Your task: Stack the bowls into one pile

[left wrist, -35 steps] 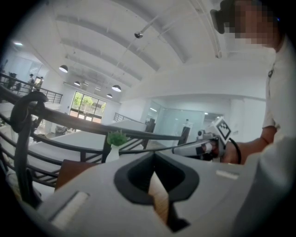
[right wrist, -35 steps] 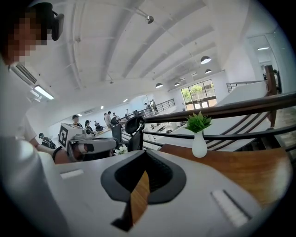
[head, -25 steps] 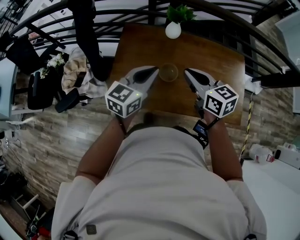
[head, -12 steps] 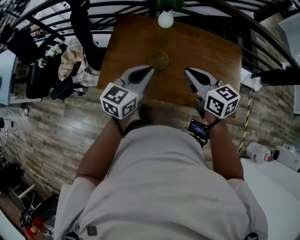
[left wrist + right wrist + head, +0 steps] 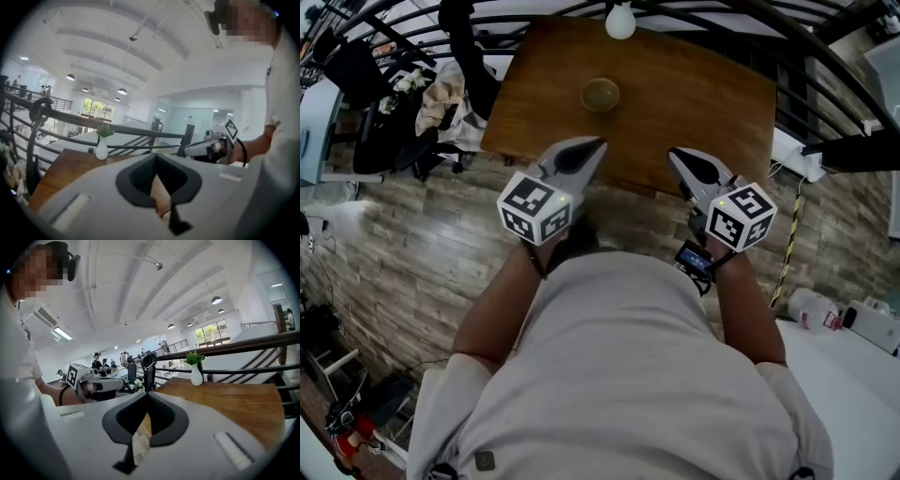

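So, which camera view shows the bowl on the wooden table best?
The head view: the bowl is seen whole from above on the table. Neither gripper view shows it; only parts of the tabletop appear there.

The wooden table carries a small round bowl near its middle. A white vase stands at the bowl's 12 o'clock, by the far edge.

Open-plan office, mezzanine level. Indicated by: white vaulted ceiling hung with pendant lamps, black railing, office chairs, wood-plank floor, wooden bench on which a white vase is set.
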Tool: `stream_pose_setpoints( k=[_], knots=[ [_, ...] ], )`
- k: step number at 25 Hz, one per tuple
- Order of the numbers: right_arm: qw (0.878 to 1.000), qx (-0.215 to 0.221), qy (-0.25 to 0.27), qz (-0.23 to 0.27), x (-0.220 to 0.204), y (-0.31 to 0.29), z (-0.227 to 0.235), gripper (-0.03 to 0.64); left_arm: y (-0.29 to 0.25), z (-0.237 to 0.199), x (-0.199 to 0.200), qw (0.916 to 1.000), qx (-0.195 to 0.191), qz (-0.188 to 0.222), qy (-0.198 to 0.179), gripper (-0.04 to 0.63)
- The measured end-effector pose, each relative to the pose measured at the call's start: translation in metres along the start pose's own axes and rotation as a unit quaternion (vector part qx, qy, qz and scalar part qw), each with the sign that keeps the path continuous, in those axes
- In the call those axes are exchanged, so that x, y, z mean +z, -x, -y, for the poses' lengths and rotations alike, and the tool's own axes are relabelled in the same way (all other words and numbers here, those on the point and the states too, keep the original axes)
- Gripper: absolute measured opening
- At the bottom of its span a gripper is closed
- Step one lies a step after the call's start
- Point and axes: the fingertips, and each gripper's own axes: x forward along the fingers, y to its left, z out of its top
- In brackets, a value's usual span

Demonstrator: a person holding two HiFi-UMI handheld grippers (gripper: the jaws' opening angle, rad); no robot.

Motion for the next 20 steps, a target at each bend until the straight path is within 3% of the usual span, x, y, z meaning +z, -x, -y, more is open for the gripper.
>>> stream_pose_setpoints(
  k=[13,20],
  knots=[
    [1.0,0.025,0.002,-0.002,-0.05,0.095,-0.043,0.008,0.023,0.114,-0.027,1.0,0.002,-0.003,-0.001,0.005],
    [1.0,0.02,0.002,0.007,-0.049,0.108,-0.054,0.008,0.031,0.125,-0.018,1.0,-0.004,0.002,-0.008,0.005]
  ],
)
